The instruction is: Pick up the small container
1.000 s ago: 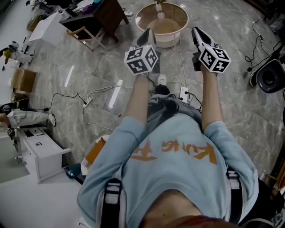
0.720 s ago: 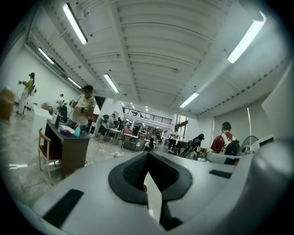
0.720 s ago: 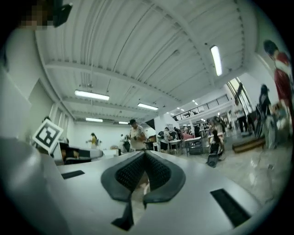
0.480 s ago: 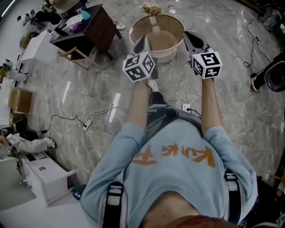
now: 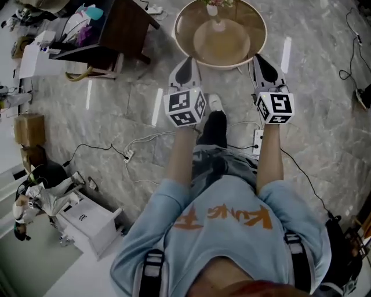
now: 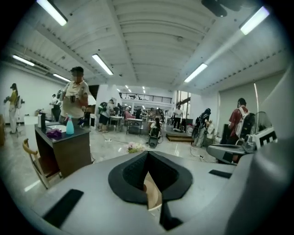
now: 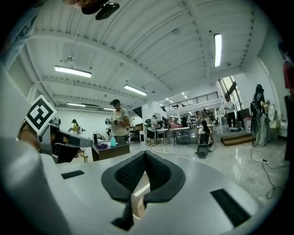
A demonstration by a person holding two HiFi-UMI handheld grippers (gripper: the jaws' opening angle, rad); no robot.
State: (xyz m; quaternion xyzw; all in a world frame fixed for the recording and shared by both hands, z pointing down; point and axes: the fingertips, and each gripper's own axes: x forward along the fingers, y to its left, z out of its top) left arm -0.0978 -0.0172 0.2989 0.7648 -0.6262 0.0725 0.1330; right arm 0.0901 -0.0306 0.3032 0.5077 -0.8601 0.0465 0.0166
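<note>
My left gripper (image 5: pixel 186 65) and right gripper (image 5: pixel 262 61) are held out side by side over the marble floor, both pointing at the near rim of a round glass-topped table (image 5: pixel 255 49). In the left gripper view the black pads of the left gripper (image 6: pixel 147 153) meet at the tips with nothing between them. The right gripper (image 7: pixel 144 153) is likewise shut and empty. A small vase of flowers (image 5: pixel 213 8) stands on the table's far side. I cannot pick out a small container for certain in any view.
A dark desk (image 5: pixel 124 26) with a teal spray bottle (image 5: pixel 93 11) stands at the upper left, a wooden chair beside it. Cables (image 5: pixel 139 144) and a power strip (image 5: pixel 257 138) lie on the floor. A white cabinet (image 5: pixel 93 223) is at the lower left. People stand farther off.
The person has walked forward and the round table is now much nearer, just beyond the fingertips. Both grippers have come down and forward together, still shut.
</note>
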